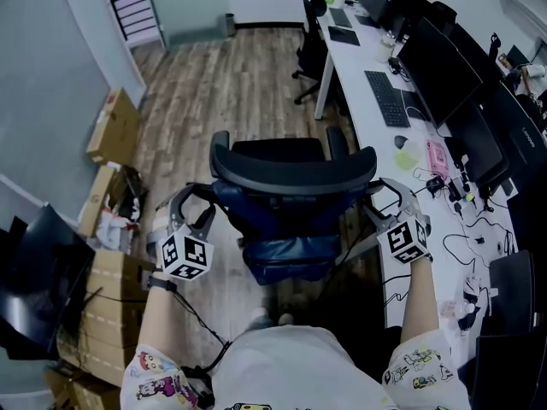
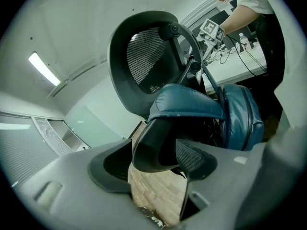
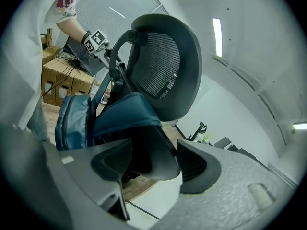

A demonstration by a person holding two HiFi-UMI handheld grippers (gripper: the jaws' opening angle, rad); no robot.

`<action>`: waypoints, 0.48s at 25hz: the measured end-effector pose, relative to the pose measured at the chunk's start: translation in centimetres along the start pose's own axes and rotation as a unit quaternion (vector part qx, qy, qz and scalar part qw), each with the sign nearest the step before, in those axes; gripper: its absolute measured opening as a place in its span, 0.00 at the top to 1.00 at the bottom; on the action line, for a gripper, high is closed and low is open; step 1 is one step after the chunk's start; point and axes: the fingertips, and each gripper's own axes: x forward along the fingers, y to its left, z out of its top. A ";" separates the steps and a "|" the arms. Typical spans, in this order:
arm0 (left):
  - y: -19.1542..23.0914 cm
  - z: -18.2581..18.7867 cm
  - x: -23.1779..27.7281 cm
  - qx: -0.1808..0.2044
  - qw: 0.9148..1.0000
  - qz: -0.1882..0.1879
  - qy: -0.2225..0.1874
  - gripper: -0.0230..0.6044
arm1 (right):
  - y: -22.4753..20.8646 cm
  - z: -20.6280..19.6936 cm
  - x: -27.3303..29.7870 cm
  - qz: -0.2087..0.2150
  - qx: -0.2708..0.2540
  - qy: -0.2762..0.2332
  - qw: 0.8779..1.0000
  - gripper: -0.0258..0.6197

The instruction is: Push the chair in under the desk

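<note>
A black office chair (image 1: 295, 173) with a mesh back stands left of the long white desk (image 1: 363, 122), with a blue bag (image 1: 286, 250) on its seat. My left gripper (image 1: 195, 209) is at the chair's left armrest. In the left gripper view that black armrest end (image 2: 156, 145) lies between the spread jaws of the left gripper (image 2: 153, 163), and the pads do not press on it. My right gripper (image 1: 386, 202) is at the other armrest. That armrest (image 3: 156, 152) likewise sits between the wide jaws of the right gripper (image 3: 153, 166). Both grippers are open.
Cardboard boxes (image 1: 111, 126) and a dark monitor line the left wall. On the desk are monitors (image 1: 436, 67), a keyboard (image 1: 386, 96) and loose cables (image 1: 461, 246). A second black chair (image 1: 312, 41) stands farther along the desk. Wood floor (image 1: 222, 92) stretches beyond the chair.
</note>
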 end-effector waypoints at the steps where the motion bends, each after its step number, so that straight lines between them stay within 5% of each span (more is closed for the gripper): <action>1: 0.1 -0.2 0.3 -0.002 1.000 -0.001 0.003 0.52 | 0.0 -0.1 0.1 0.001 0.003 -0.003 1.000 0.51; 7: 1.2 -0.5 0.9 0.004 1.000 0.013 0.006 0.64 | -0.5 -0.2 0.9 0.003 0.003 -0.011 1.000 0.51; 12: 1.1 -0.1 1.9 0.029 0.999 0.007 0.012 0.61 | -0.8 -0.1 1.0 -0.005 0.015 -0.021 1.000 0.56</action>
